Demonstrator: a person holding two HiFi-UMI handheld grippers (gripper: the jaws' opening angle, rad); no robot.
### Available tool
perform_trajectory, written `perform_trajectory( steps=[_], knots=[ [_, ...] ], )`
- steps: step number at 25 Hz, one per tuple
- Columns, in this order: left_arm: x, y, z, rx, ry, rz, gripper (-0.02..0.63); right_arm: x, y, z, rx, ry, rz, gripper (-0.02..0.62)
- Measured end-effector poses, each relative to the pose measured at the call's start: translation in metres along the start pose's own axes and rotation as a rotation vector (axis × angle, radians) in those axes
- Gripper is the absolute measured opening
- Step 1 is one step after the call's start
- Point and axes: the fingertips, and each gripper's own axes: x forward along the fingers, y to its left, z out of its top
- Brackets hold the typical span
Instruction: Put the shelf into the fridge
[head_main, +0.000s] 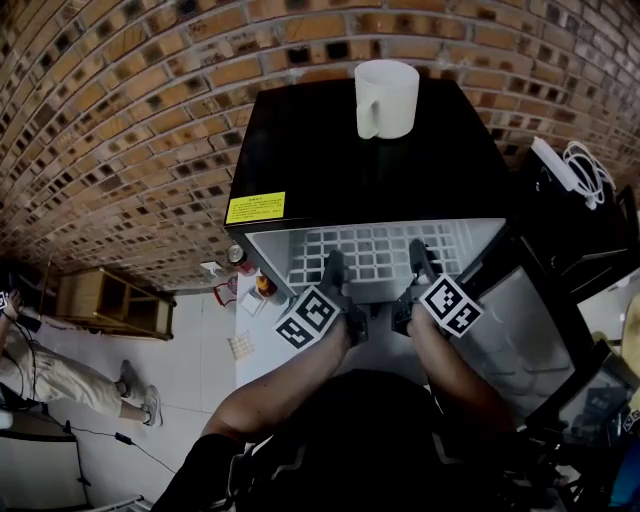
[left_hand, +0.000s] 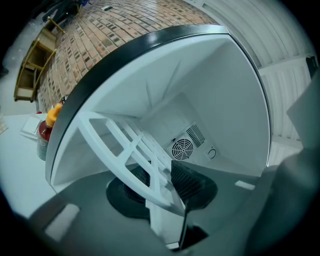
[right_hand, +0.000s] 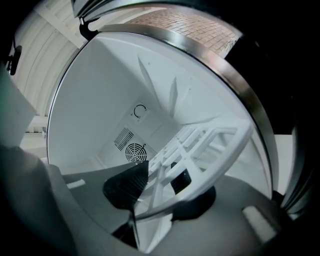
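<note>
Shelf (head_main: 372, 252) is being pinched at its front edge, partway into fridge (head_main: 350, 150), by left gripper (head_main: 338, 285) only, w/ right gripper (head_main: 418, 275) jaws being held spread round it, so tilting/jamming is prob. being risked.

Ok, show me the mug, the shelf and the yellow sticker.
mug (head_main: 390, 95), head view, its side wall.
shelf (head_main: 375, 248), head view, middle of its grid.
yellow sticker (head_main: 255, 207), head view, its centre.

Looking like workroom or test lab: brick wall (head_main: 120, 120) backing small fridge (head_main: 360, 150), cables (head_main: 585, 165) lying right, wooden rack (head_main: 105, 300) standing left.
</note>
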Motion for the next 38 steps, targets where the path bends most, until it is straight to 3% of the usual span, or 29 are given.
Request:
perform_trajectory(
  steps=[7, 16, 38],
  knots=[
    [-0.001, -0.003, -0.001, -0.037, 0.010, 0.023, 0.106, 0.001, 0.001, 0.002, 0.009, -0.020, 0.009, 0.149],
    [0.004, -0.016, -0.020, 0.027, 0.094, -0.032, 0.117, 0.019, -0.001, 0.004, 0.031, -0.015, 0.009, 0.149],
    [0.025, -0.014, -0.004, 0.139, 0.088, -0.033, 0.163, 0.048, -0.004, 0.010, 0.033, -0.012, 0.026, 0.150]
  ],
)
